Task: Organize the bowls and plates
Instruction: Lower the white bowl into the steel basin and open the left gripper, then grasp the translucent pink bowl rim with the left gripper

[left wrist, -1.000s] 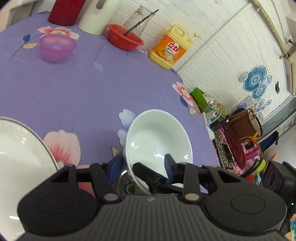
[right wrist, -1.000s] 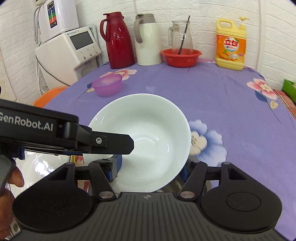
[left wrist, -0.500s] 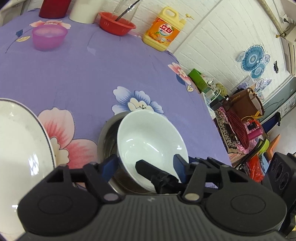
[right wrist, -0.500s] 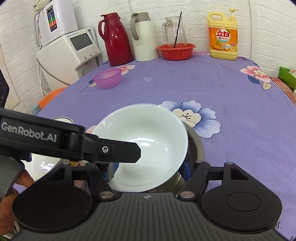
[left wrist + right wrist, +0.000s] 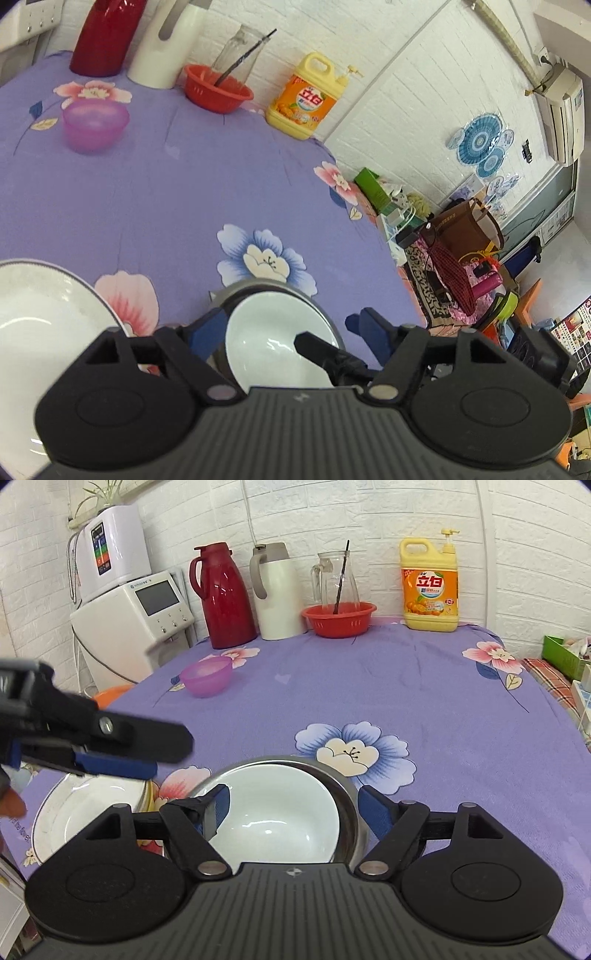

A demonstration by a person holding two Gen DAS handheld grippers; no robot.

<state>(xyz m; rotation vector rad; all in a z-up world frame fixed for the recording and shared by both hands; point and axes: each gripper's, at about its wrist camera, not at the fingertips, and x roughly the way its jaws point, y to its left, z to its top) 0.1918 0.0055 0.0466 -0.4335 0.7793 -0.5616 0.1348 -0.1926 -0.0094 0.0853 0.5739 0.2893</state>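
A: Two grippers in view. Left gripper [image 5: 290, 330]: jaws opening, spread wide, pads clear of the white bowl [image 5: 273, 343], which lies between and below them. Right gripper [image 5: 293, 805]: jaws wide, straddling the same bowl; the left pad sits at the near-left rim, though contact cannot be told; the right pad stands outside the steel rim, apart from it.

B: Where does the bowl sit?

A: Nested inside the steel bowl [image 5: 347, 805], slightly tilted, near the front edge of the worktop [image 5: 369, 686]. In the right wrist view the left gripper shows from the side, above and to the left, over the white plate [image 5: 85, 808].

B: The plate?

A: Just left of the steel bowl, dark line round its rim, flat on the purple flowered cloth. A fingertip shows at the far left edge.

B: Farther out?

A: Blue flower print just beyond the bowls. Purple plastic bowl [image 5: 207, 675] mid-worktop, left, upright, well apart from the stack. At the back, along the white brick wall: red jug [image 5: 221, 594], white jug [image 5: 277, 590], red basket [image 5: 339, 618] in front of a glass pitcher [image 5: 334, 578] with a dark stick in it, yellow detergent bottle [image 5: 430, 587] on the right. Two white appliances [image 5: 129, 602] stand off the worktop's back-left corner.
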